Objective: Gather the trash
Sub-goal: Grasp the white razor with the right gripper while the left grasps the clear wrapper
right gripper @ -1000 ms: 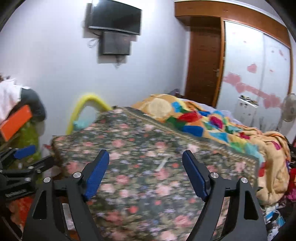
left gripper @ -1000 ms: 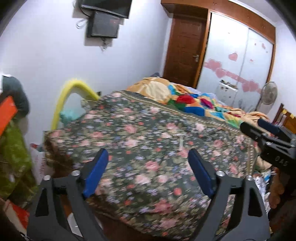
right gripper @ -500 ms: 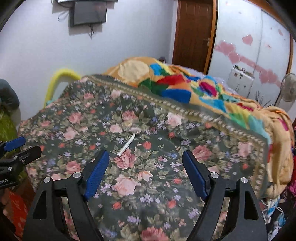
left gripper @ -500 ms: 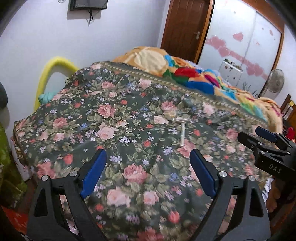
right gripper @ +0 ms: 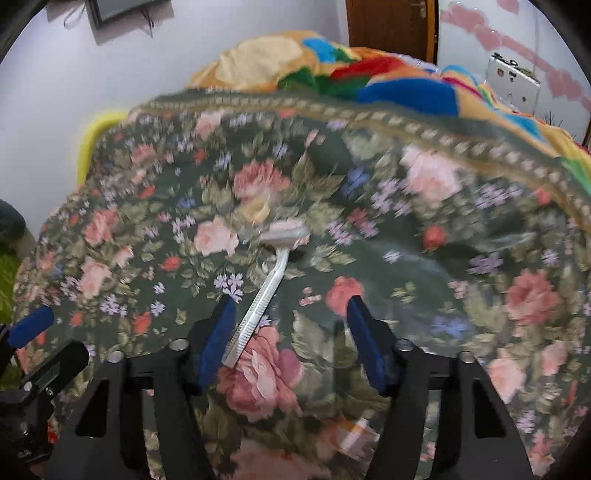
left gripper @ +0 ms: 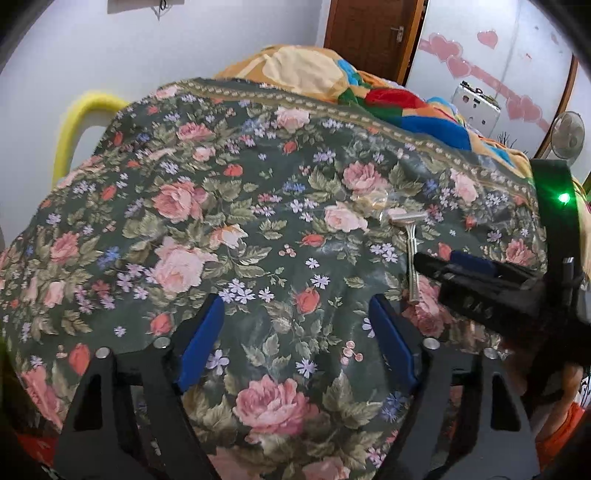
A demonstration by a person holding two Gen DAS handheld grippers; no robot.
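Your right gripper (right gripper: 290,332), empty jaws just closing partway, is hanging over the razor (right gripper: 264,291); its handle is angling toward the left pad.

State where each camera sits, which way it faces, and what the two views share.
Left wrist: on the left gripper, angled down over the floral blanket; its own open fingers show below, the right gripper intrudes at right.
Right wrist: on the right gripper, angled down at the razor, whose handle end lies between its open fingers, closing lately; the left gripper shows at left.
Shared: razor, blanket, colourful quilt, door.
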